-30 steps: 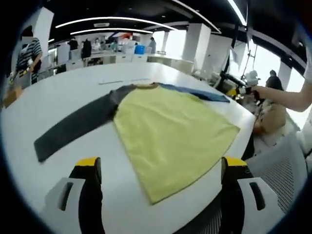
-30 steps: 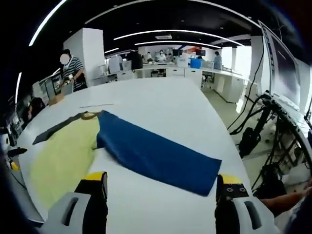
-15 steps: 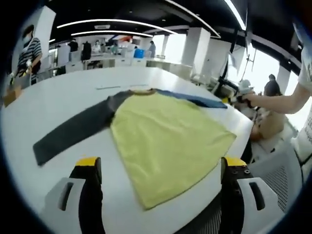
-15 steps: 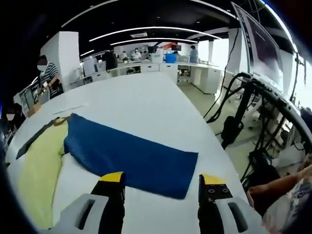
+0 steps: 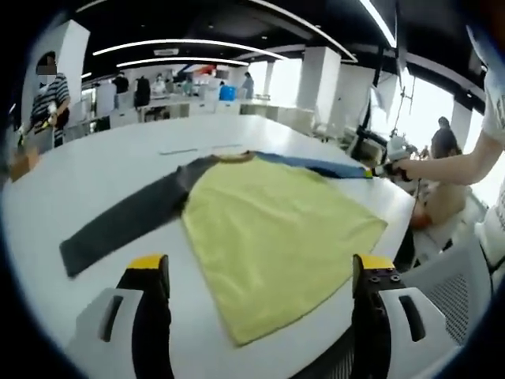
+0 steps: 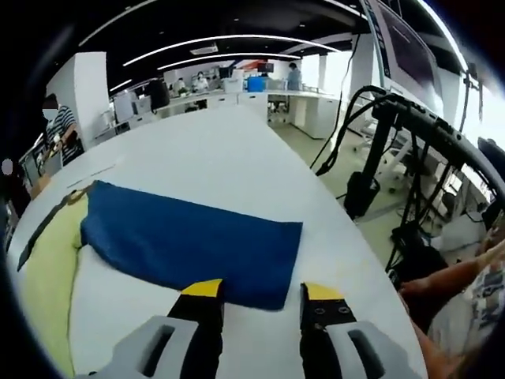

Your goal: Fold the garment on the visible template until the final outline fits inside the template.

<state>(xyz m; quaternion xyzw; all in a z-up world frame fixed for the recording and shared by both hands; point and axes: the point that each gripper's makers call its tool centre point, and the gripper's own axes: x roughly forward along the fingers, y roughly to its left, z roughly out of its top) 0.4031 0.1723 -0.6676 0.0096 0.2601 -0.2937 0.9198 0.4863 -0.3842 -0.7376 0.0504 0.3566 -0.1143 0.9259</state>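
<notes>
Two wide-apart jaws of the left gripper (image 5: 256, 268) frame the yellow body of the garment (image 5: 276, 221), spread flat on the white table (image 5: 95, 170), its grey sleeve (image 5: 126, 217) reaching left. In the right gripper view, the right gripper (image 6: 260, 290) stands parted at the blue sleeve's (image 6: 189, 241) near edge.

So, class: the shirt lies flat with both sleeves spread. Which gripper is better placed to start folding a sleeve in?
Probably the right gripper: its open jaws sit right at the cuff edge of the blue sleeve. The left gripper hangs back by the yellow body, away from the grey sleeve.
</notes>
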